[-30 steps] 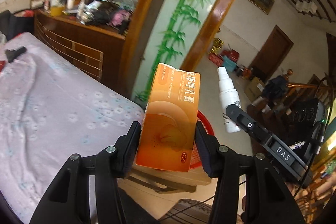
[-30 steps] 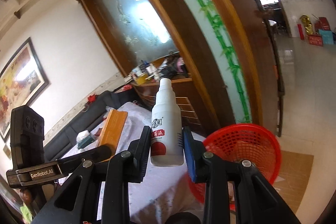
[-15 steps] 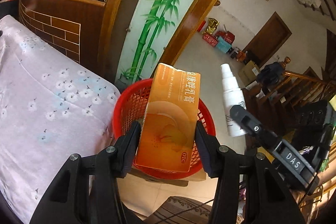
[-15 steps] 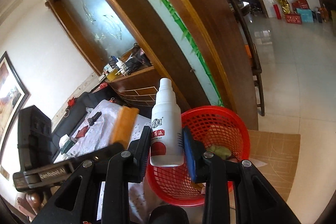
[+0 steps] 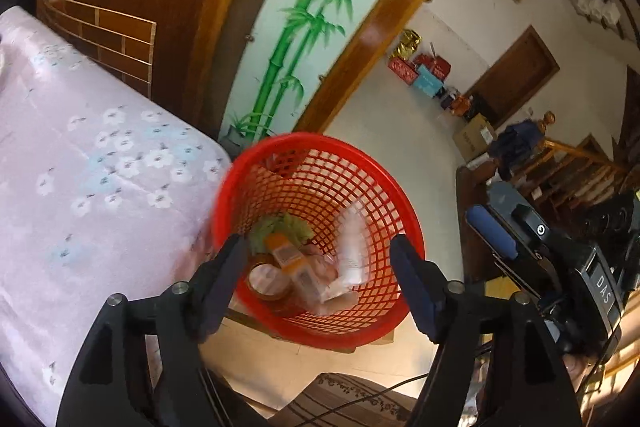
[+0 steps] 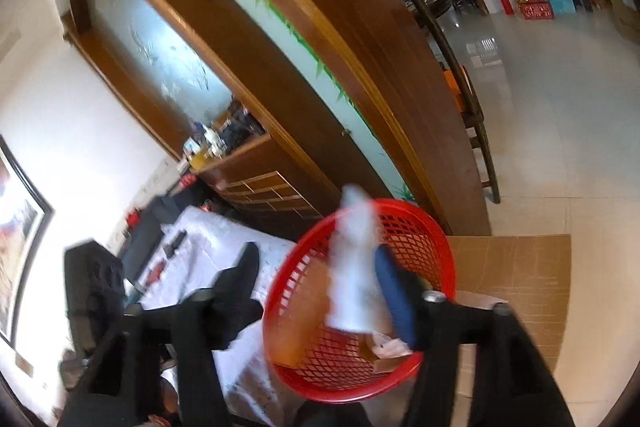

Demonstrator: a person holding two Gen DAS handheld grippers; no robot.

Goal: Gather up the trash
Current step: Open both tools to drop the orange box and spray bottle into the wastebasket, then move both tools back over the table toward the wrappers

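Red basket point(image 5: 400, 223) on floor beside bed point(image 5: 80, 187); inside it orange box point(image 5: 286, 255), white bottle point(image 5: 352, 247), green scrap, other wrappers. My left tongs point(image 5: 318, 279) spread wide, empty, above basket. My right tongs point(image 6: 316, 287) also apart; blurred white bottle point(image 6: 354, 263) beside right finger, probably falling free. Bamboo-painted panel point(image 5: 320, 7) behind.

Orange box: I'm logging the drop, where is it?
Left wrist view: the orange box lies inside the red basket, between green scrap and white bottle.
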